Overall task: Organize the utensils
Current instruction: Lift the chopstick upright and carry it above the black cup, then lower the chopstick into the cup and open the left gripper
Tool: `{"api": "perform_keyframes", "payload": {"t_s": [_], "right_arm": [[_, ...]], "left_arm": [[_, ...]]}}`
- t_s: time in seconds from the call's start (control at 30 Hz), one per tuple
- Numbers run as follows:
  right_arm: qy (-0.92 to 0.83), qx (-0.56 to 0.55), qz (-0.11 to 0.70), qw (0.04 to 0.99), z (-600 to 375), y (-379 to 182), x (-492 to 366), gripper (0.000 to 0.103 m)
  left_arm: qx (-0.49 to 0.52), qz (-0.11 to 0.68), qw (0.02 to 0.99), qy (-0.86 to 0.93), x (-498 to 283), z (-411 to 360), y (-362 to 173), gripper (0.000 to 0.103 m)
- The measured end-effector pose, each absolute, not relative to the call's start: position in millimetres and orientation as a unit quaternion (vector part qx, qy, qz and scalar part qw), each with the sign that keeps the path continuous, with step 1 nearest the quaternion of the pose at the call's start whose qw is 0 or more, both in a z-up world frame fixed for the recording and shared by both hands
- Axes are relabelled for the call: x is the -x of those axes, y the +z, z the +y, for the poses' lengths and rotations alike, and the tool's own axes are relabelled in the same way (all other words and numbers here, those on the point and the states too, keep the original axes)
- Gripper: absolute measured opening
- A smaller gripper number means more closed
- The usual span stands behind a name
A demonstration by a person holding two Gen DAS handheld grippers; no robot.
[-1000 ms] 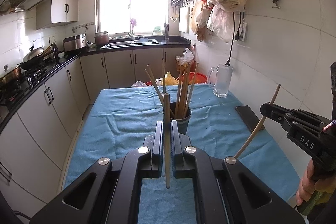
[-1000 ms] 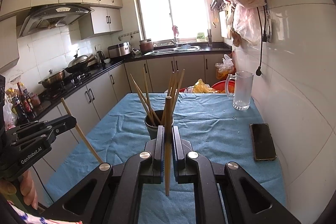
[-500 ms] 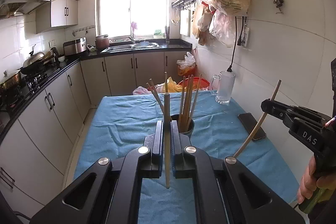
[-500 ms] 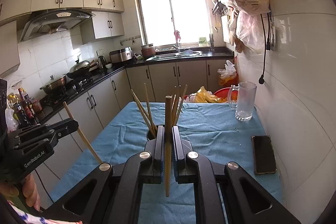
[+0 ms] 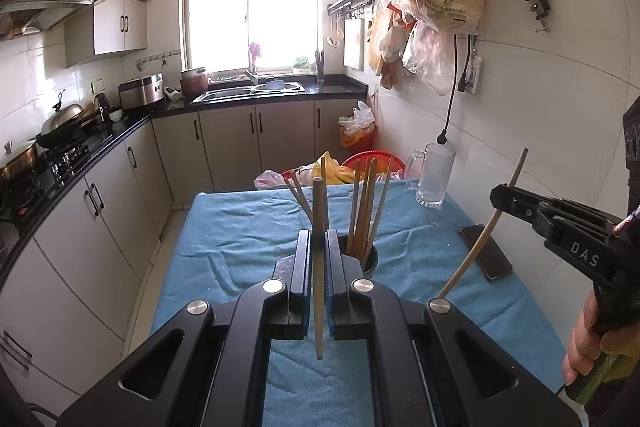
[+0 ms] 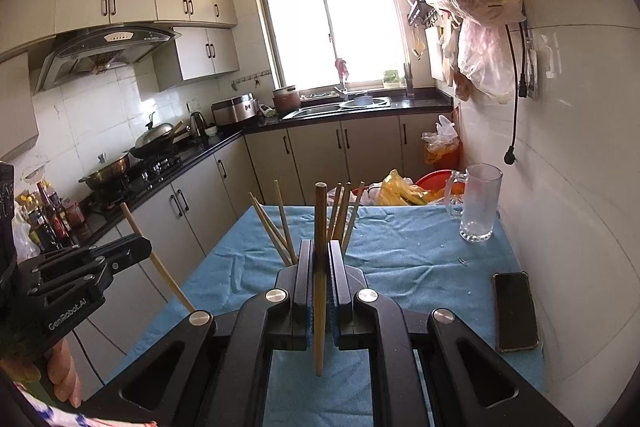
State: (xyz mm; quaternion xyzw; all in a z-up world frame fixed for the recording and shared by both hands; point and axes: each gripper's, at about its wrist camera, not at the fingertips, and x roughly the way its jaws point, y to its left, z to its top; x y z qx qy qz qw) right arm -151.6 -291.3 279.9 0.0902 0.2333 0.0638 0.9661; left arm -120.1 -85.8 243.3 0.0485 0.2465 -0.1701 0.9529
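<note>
The left tool (image 5: 319,255) is clamped on one upright chopstick (image 5: 319,227), and a second chopstick (image 6: 320,227) is clamped upright in the right tool (image 6: 320,259). Both are held above the blue-covered bench (image 5: 240,235), just short of the dark cup (image 5: 370,261), where more chopsticks (image 5: 362,203) are stood leaning.
</note>
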Motion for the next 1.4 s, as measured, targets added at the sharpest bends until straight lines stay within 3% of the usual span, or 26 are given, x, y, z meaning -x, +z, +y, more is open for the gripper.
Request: {"api": "perform_keyframes", "payload": {"t_s": [0.93, 1.4], "right_arm": [[0.062, -0.097, 0.217, 0.969, -289.9, 295.2, 110.5, 0.007], [0.06, -0.113, 0.185, 0.974, -293.9, 323.0, 85.3, 0.007]], "left_arm": [[-0.059, 0.216, 0.952, -0.209, 95.8, -101.8, 291.1, 0.005], [0.0, 0.192, 0.958, -0.213, 71.7, -79.5, 329.9, 0.005]]}}
